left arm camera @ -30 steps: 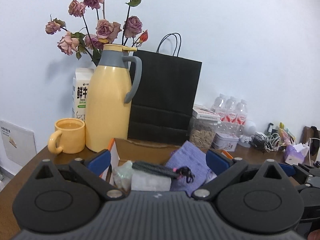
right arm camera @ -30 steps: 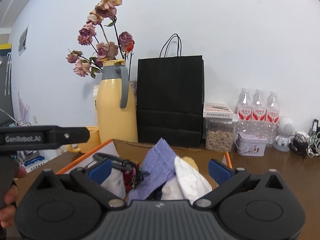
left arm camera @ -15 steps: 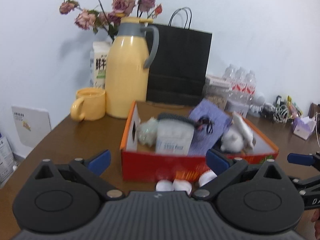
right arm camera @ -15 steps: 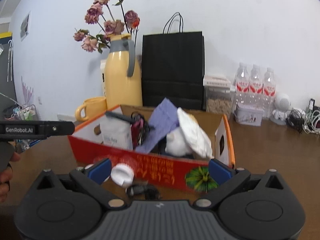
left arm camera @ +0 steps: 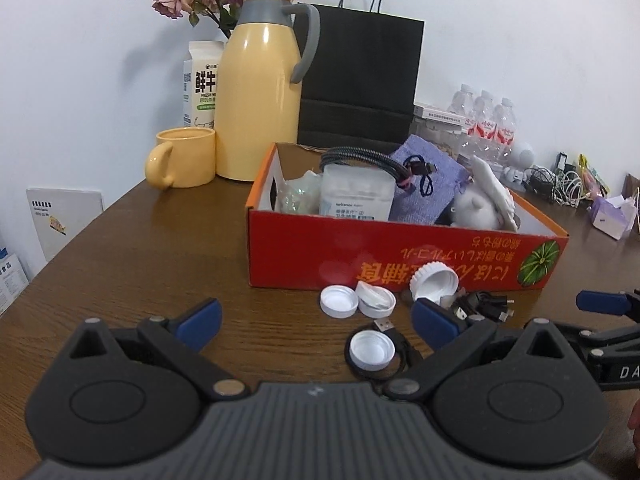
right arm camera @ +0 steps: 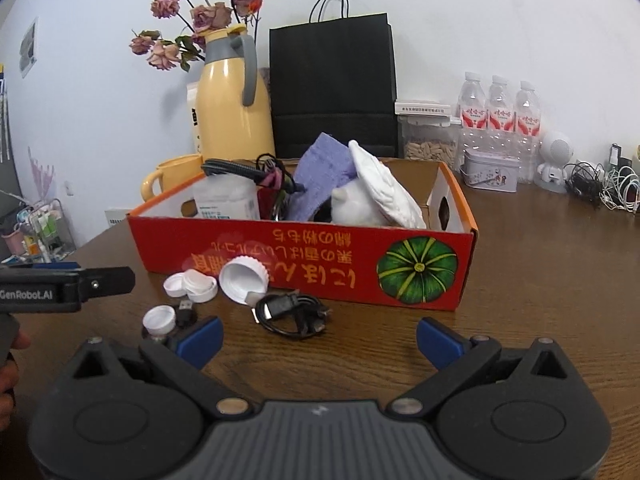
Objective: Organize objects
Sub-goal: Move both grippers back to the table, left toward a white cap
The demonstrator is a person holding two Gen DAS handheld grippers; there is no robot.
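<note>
1. In the left wrist view, the left gripper (left arm camera: 316, 318) is seen with its jaws spread wide and nothing between them, held above the brown table (left arm camera: 132, 272). A red cardboard box (left arm camera: 400, 256) stands on the table ahead; a purple pouch (left arm camera: 424, 192), a clear plastic container (left arm camera: 356, 194), a braided cable (left arm camera: 364, 160) and a white plush item (left arm camera: 480, 204) are packed inside it. In front of the box, loose white caps (left arm camera: 339, 300) and a small cap (left arm camera: 372, 349) are scattered beside a black USB cable (left arm camera: 480, 306). A yellow thermos (left arm camera: 260, 88), a yellow mug (left arm camera: 182, 156) and a black paper bag (left arm camera: 360, 80) are placed behind.

2. In the right wrist view, the right gripper (right arm camera: 318, 338) is likewise held apart and empty, near the table. The same box (right arm camera: 304, 256) is seen just ahead, with the caps (right arm camera: 244, 276) touching its front wall and the coiled USB cable (right arm camera: 292, 312) just beside them. The left gripper is seen at the left edge.
</note>
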